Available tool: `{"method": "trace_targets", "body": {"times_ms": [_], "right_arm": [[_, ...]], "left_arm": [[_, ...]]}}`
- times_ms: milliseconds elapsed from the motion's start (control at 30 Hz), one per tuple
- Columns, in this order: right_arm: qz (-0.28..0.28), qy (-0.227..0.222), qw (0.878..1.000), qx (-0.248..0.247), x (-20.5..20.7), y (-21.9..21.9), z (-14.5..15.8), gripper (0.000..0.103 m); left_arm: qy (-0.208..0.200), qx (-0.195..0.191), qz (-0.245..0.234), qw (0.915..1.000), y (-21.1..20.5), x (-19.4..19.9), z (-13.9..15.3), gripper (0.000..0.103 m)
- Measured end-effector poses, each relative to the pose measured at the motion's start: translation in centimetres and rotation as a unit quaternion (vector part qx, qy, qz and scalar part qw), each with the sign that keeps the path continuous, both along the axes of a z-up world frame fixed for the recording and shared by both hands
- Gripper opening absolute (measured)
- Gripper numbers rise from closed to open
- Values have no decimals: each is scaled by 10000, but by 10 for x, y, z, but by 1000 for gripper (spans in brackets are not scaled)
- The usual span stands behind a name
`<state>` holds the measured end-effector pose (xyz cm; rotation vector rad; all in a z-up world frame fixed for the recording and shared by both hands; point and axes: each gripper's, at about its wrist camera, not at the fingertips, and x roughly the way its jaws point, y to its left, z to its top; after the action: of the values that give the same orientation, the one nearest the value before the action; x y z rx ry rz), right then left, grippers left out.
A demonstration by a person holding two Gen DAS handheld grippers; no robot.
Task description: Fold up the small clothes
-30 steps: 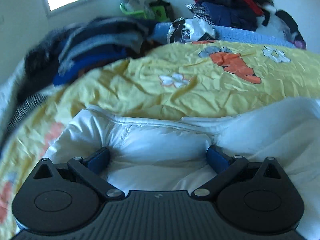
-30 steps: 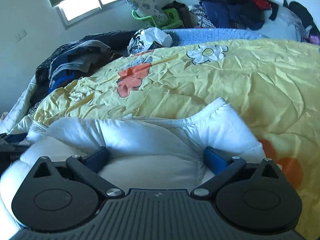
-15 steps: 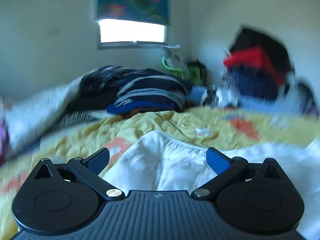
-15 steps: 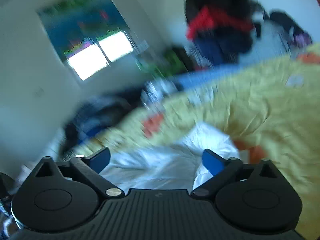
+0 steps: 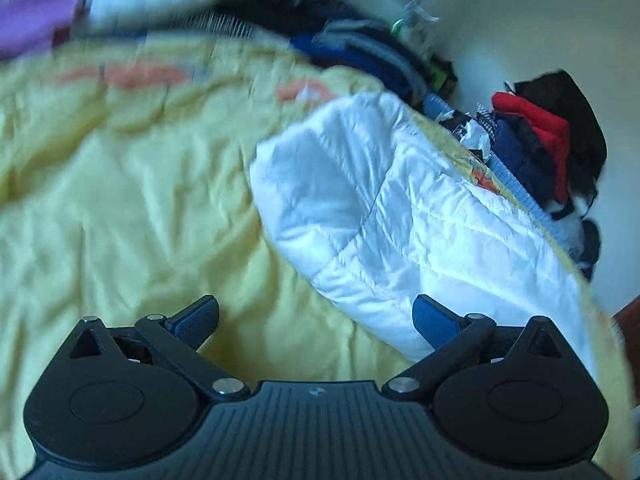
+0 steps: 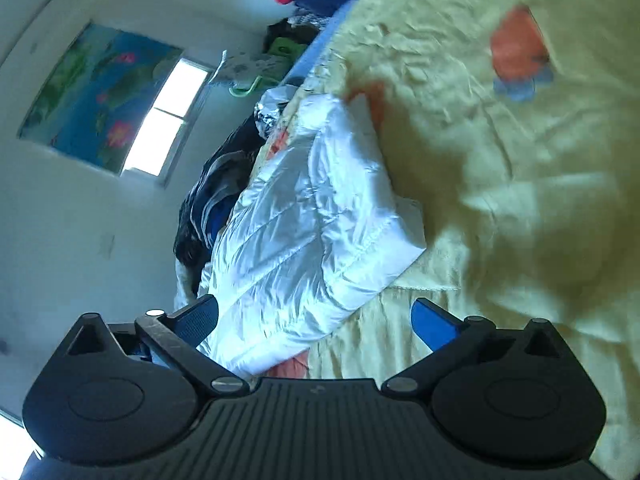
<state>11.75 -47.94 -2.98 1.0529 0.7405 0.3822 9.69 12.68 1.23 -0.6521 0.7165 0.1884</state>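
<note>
White quilted jacket (image 5: 404,216) is lying folded on the yellow bed cover (image 5: 132,208), a bundle with nothing gripping it. Left gripper (image 5: 316,316) is hanging over the cover with jaws spread wide, nothing between them, jacket edge just beside its right finger. Right gripper (image 6: 314,316) is also gaping, jaws having just been closing slightly, jacket corner lying below, unpinched. Clothes piles (image 5: 548,136) are sitting behind.

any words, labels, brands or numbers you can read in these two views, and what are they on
No readable text in either view.
Left tongs body: a small embossed mark, too small to read.
Right tongs body: the same kind of mark, also unreadable.
White padded jacket, yellow bedspread, window blind: pictures or plain fabric only, no lettering.
</note>
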Motion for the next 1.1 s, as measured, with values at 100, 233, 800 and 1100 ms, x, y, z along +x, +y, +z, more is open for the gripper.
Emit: {"method": "trace_targets", "body": {"times_ms": [100,233,800,1100], "right_arm": [[-280,83,9996,33,7,6,-5,93],[-432,276,9985,-191,19,17,-11,89],[-793,145,9967,-123,45,25,-30,18],[-565,-516,9966,-292,-3,13,12,14]], "left_arm": [[-67,-393,153,9991,10,6,-2,103],[-14,-733,325,9968,20,17,-6,103],[14,-761,432,9962,31,48,5,15],[-281,-798,-134,9963,48,-23,46,12]]}}
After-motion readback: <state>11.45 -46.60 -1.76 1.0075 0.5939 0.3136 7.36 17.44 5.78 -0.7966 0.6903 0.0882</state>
